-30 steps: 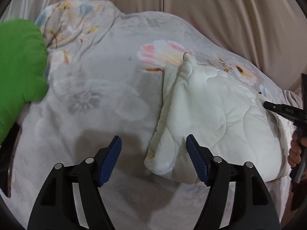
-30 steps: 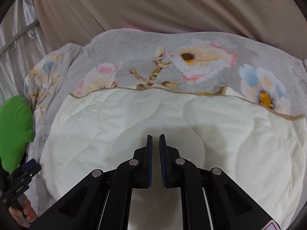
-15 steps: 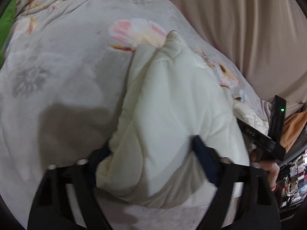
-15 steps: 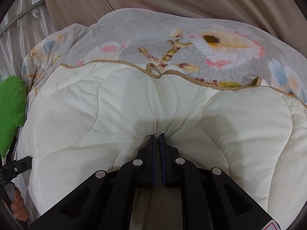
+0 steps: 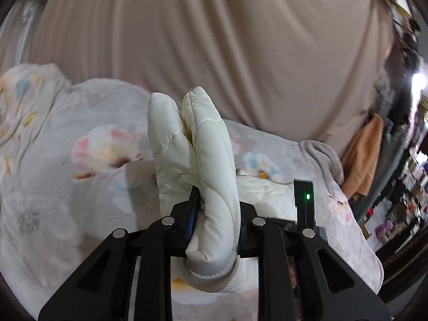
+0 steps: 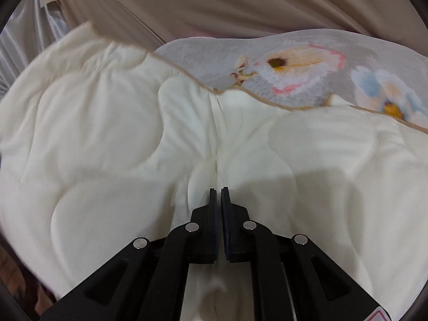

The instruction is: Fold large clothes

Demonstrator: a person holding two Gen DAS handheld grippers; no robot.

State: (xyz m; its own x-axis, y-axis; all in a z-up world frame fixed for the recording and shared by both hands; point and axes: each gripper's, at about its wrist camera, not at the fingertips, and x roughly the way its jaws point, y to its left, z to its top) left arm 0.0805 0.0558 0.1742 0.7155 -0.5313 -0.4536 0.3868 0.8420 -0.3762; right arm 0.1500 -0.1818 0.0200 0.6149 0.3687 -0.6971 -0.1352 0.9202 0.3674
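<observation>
2 grippers are clamped on the cream quilted garment (image 5: 203, 165): the left gripper (image 5: 214, 214) pinches a bunched fold at frame centre; the right gripper (image 6: 218, 200) is closed on its padding, low in frame; both edges are best lifted level, kept taut; no containers are seen.

The cream quilted garment (image 5: 203, 160) is puffy, with stitched curved seams and tan edge piping. One bunched fold stands upright; the rest (image 6: 133, 147) spreads rumpled across a grey floral blanket (image 6: 307, 53).
</observation>
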